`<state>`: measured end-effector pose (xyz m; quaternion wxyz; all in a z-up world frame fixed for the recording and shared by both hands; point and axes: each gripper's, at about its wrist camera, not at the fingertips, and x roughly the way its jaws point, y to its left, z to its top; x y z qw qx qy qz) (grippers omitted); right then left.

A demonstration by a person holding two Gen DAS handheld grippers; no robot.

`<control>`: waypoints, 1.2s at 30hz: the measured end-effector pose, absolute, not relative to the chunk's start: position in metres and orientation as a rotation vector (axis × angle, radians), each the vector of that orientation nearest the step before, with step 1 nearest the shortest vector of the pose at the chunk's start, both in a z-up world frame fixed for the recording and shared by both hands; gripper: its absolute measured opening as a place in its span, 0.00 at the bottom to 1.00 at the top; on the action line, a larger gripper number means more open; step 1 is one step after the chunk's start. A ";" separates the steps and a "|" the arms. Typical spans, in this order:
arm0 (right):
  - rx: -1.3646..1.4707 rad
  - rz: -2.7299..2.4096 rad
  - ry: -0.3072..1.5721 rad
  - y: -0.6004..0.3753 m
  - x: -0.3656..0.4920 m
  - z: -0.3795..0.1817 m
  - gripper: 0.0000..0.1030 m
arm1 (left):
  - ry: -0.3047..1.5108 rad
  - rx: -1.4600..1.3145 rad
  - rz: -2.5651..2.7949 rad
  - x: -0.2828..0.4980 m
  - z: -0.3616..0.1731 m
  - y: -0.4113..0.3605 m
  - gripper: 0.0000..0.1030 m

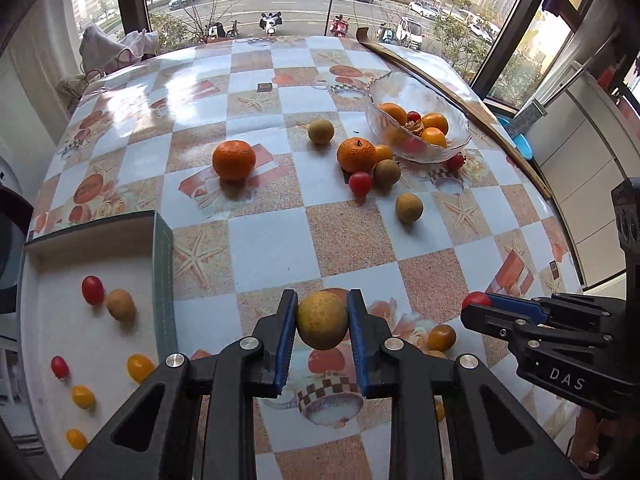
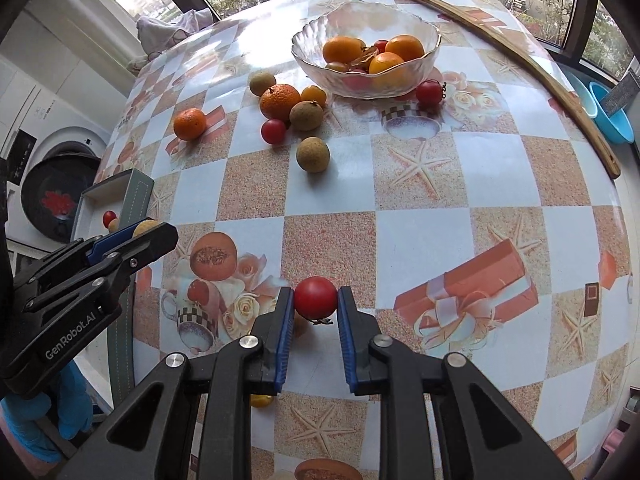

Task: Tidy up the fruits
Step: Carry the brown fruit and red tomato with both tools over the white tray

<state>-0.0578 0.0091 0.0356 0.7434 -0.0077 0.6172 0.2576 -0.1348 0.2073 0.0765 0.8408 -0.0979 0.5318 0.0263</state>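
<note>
Your left gripper is clamped on a tan longan, lifted clear of the worktop, and your right gripper is clenched on a red cherry tomato, its stem hanging below. The worktop wears a glossy checked cloth, pale blue and sandy squares printed with starfish, cups and gift boxes, and window light glares off its far side. From the left wrist view, the white-lined box sits at nine o'clock, holding red and yellow cherry tomatoes and one longan. Out at one o'clock stands the glass bowl with oranges inside, and a red tomato just beside its near wall. Between bowl and centre you have a cluster: an orange, a small yellow fruit, a red tomato and a longan close together, with another orange well apart at eleven o'clock and two more longans lying loose. A long wooden strip runs along the right edge. Beyond, windows show a street with parked cars and scooters; a washing machine stands at nine o'clock in the right wrist view.
</note>
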 end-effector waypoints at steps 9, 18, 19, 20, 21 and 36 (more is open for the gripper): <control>-0.047 0.615 1.345 0.035 -0.069 0.053 0.23 | 1.121 -0.233 0.152 -0.179 0.089 0.245 0.26; -0.112 0.708 1.331 0.088 -0.085 0.067 0.23 | 1.123 -0.280 0.269 -0.229 0.093 0.291 0.26; -0.119 0.722 1.330 0.095 -0.088 0.068 0.23 | 1.126 -0.288 0.282 -0.234 0.092 0.296 0.26; -0.127 0.735 1.329 0.102 -0.090 0.069 0.23 | 1.129 -0.295 0.294 -0.240 0.091 0.301 0.26; -0.135 0.750 1.328 0.109 -0.093 0.070 0.23 | 1.132 -0.302 0.306 -0.245 0.090 0.306 0.26; -0.255 0.947 1.371 0.219 -0.143 0.062 0.23 | 1.186 -0.396 0.427 -0.303 0.055 0.346 0.26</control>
